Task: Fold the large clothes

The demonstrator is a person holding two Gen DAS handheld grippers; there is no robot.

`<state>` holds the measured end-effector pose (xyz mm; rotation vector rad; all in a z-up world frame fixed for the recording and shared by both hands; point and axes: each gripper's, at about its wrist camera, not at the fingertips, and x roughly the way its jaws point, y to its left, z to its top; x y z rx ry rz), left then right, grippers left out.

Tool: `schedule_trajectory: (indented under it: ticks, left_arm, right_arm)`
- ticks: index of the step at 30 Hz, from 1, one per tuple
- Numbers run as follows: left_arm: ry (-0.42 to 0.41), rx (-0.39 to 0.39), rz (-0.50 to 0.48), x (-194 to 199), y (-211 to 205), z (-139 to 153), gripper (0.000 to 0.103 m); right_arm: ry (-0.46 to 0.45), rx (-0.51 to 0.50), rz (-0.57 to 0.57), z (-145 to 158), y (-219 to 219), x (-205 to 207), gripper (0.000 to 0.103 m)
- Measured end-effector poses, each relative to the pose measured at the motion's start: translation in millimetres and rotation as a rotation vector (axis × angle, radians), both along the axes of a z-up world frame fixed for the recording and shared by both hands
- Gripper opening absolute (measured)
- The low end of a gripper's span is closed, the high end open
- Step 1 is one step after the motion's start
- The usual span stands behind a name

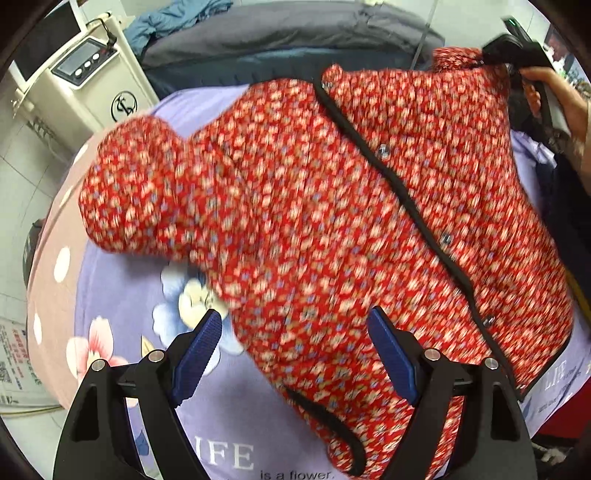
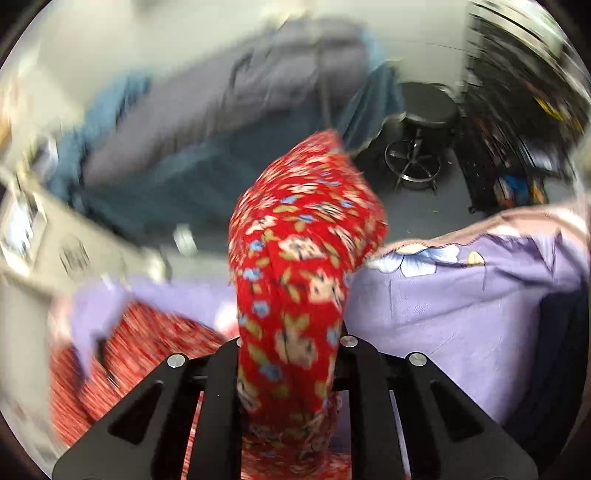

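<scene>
A red floral quilted jacket with black trim and snap buttons lies spread on the purple flowered bedsheet. Its sleeve bulges at the left. My left gripper is open, blue pads apart, above the jacket's lower part, holding nothing. My right gripper shows at the top right, shut on a bunch of the jacket's far corner. In the right wrist view the right gripper is shut on a thick roll of the red fabric that rises between the fingers.
A cream machine with a small screen stands left of the bed. A grey and blue bedding pile lies behind. A metal stool and a cluttered rack stand on the floor at the right. Dark cloth lies at the bed's right.
</scene>
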<state>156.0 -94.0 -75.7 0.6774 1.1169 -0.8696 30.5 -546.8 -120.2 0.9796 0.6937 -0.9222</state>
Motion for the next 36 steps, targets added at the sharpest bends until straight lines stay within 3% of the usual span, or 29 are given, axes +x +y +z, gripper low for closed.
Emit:
schedule_trajectory:
  ticks: [1,3,4,5,8,12,14,15,18,19,20,21,22,23,24,27,33,35,36]
  left_arm:
    - [0.0,-0.015,-0.002,1,-2,4,0.079]
    - [-0.004,-0.033,-0.01,0,-1,10,0.079]
    - [-0.002,-0.04,-0.011,-1,2,11,0.079]
    - [0.0,-0.042,-0.011,-1,3,11,0.079]
    - [0.001,-0.043,-0.014,-5,12,11,0.079]
    - [0.004,-0.037,0.006,-7,28,8,0.079]
    - [0.009,-0.035,0.028,-4,35,7,0.079]
    - [0.009,-0.036,0.038,-3,38,6,0.079]
    - [0.009,-0.043,0.073,3,45,7,0.079]
    - [0.012,-0.047,0.089,6,47,7,0.079]
    - [0.013,-0.051,0.098,8,49,7,0.079]
    - [0.012,-0.056,0.106,11,50,8,0.079]
    - [0.008,-0.06,0.111,14,50,10,0.079]
    - [0.004,-0.064,0.112,15,50,11,0.079]
    - [-0.001,-0.066,0.112,17,50,12,0.079]
    - [-0.011,-0.07,0.108,19,47,14,0.079]
    - [0.007,-0.073,0.103,18,37,8,0.079]
    - [0.023,-0.074,0.099,16,32,5,0.079]
    - [0.028,-0.074,0.095,16,29,4,0.079]
  right_arm:
    - [-0.091,0.05,-0.096,1,4,-16,0.014]
    - [-0.173,0.096,-0.176,2,8,-24,0.014]
    - [-0.177,0.066,-0.165,9,15,-20,0.014]
    - [-0.124,-0.042,-0.094,24,27,-4,0.014]
    - [0.035,-0.359,0.223,60,78,51,0.014]
    - [0.176,-0.62,0.662,64,172,102,0.014]
    - [0.319,-0.805,0.982,37,245,115,0.014]
    - [0.374,-0.867,1.087,24,268,115,0.014]
    - [0.647,-1.153,1.485,-52,348,88,0.015]
    - [0.749,-1.289,1.601,-84,370,69,0.015]
    - [0.803,-1.386,1.649,-103,382,55,0.016]
    - [0.82,-1.422,1.672,-109,389,48,0.025]
    - [0.826,-1.427,1.704,-119,393,38,0.033]
    - [0.822,-1.407,1.72,-121,394,33,0.053]
    - [0.82,-1.388,1.727,-123,396,27,0.065]
    - [0.775,-1.276,1.647,-105,390,25,0.066]
    - [0.434,-0.763,1.232,-25,332,39,0.072]
    - [0.359,-0.627,1.193,-18,315,41,0.073]
    - [0.352,-0.616,1.188,-18,313,38,0.073]
